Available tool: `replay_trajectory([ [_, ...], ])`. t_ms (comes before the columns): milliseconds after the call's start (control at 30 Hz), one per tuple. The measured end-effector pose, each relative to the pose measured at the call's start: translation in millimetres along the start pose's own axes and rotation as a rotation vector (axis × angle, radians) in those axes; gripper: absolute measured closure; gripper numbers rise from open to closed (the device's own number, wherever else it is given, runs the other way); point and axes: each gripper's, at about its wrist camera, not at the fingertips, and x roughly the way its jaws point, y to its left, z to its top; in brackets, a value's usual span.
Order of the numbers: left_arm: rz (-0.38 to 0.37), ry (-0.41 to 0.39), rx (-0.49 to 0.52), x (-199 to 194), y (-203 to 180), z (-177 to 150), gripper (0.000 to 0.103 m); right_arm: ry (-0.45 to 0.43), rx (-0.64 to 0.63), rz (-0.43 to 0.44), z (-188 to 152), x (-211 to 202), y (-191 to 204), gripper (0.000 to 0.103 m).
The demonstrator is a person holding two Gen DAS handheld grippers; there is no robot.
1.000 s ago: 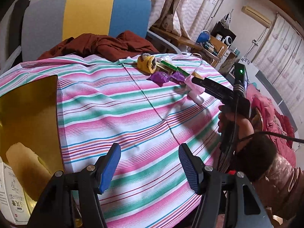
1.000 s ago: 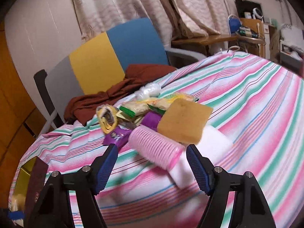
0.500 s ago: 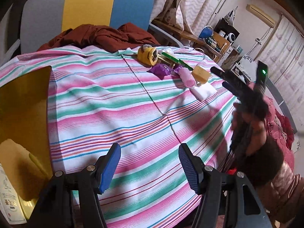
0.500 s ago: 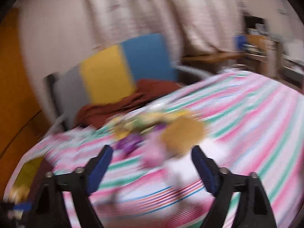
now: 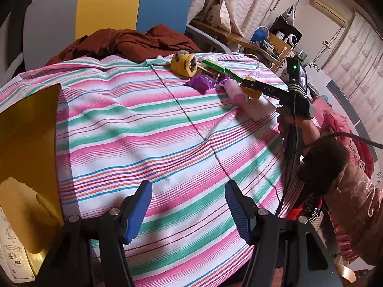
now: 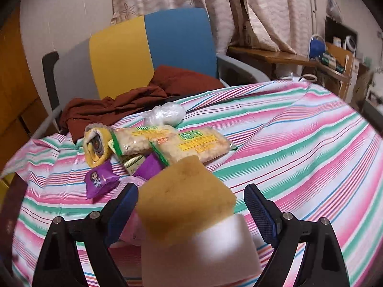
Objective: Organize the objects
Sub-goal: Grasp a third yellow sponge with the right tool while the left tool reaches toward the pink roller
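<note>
In the right wrist view a yellow sponge (image 6: 186, 191) lies on a white foam block (image 6: 198, 246). My right gripper (image 6: 191, 208) straddles it and its jaws are closing. The left pad is near the sponge's side, and a gap shows at the right pad. A pink hair roller (image 6: 130, 227) lies just left of it. Behind are purple snack packets (image 6: 100, 179), two rice cracker packs (image 6: 198, 143) and a yellow roll (image 6: 95, 146). My left gripper (image 5: 189, 205) hangs open over bare striped cloth. A gold box (image 5: 28, 131) at its left holds another yellow sponge (image 5: 19, 203).
A grey, yellow and blue chair (image 6: 148, 47) with a brown cloth (image 6: 115, 105) stands behind the table. A clear plastic bag (image 6: 165, 114) lies at the pile's far side. A person's hand and sleeve (image 5: 354, 203) hold the right gripper (image 5: 263, 88) at the table's right edge.
The right gripper swung back from the pile, then came forward again; its jaws now flank the yellow sponge instead of the pink roller. The left gripper has stayed put.
</note>
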Motion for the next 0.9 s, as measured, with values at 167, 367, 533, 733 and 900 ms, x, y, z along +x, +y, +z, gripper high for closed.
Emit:
replay_trajectory([
  [167, -0.014, 0.011, 0.019, 6, -5, 2, 0.039, -0.028, 0.003, 0.011, -12, -6, 11, 0.04],
  [367, -0.044, 0.005, 0.007, 15, -6, 13, 0.039, -0.109, 0.119, 0.165, -32, -38, 33, 0.041],
  [533, -0.106, -0.003, -0.025, 36, -9, 33, 0.038, -0.06, 0.191, 0.263, -64, -42, 54, 0.041],
  [733, -0.223, 0.03, -0.125, 79, -15, 62, 0.037, -0.057, 0.282, 0.279, -87, -40, 52, 0.041],
  [900, -0.32, 0.047, -0.262, 114, -16, 83, 0.035, -0.077, 0.331, 0.281, -94, -41, 43, 0.041],
])
